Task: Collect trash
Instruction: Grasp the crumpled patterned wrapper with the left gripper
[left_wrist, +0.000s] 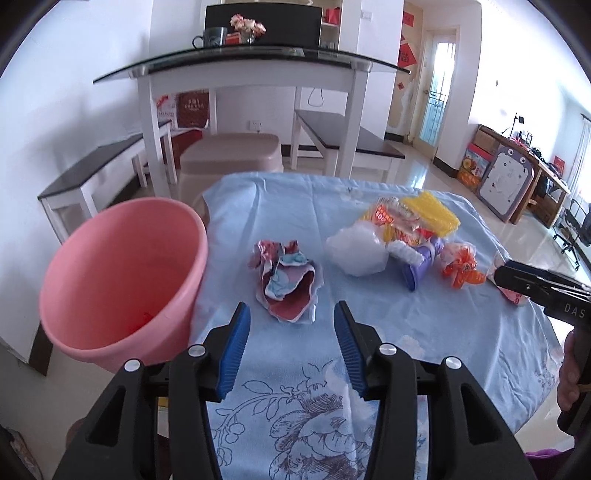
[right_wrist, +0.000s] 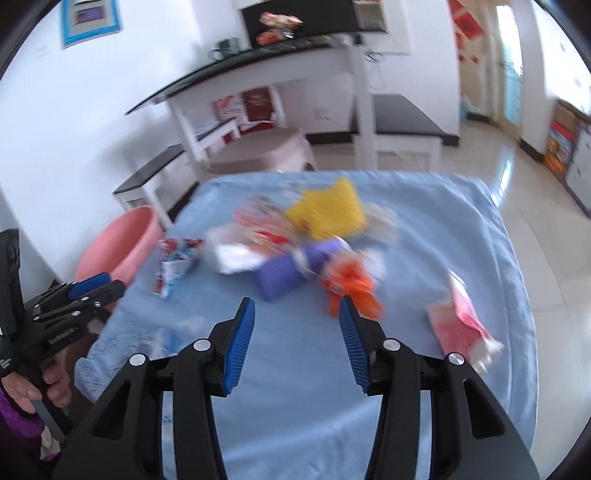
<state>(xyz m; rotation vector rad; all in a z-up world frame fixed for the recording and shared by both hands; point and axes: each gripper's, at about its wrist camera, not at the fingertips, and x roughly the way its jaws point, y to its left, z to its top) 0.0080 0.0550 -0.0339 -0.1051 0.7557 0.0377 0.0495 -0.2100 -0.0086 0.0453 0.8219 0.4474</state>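
Left wrist view: we count one pink bucket (left_wrist: 122, 280), one crumpled wrapper (left_wrist: 286, 280) just ahead of our left gripper (left_wrist: 291, 314), its jaws spread and empty, then one trash heap (left_wrist: 402, 236). Our right gripper (right_wrist: 297, 308) gapes empty near an orange wrapper (right_wrist: 351, 284).

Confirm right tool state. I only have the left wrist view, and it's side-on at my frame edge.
Observer: Right tool is open, nothing between its pads.
Operator: Pink thing behind it?
Observer: A pink packet, lying alone on the blue cloth near its right edge, apart from the pile.
Operator: What's the tool lined up with?
Observer: The view is blurred, but the orange wrapper sits just beyond one fingertip.
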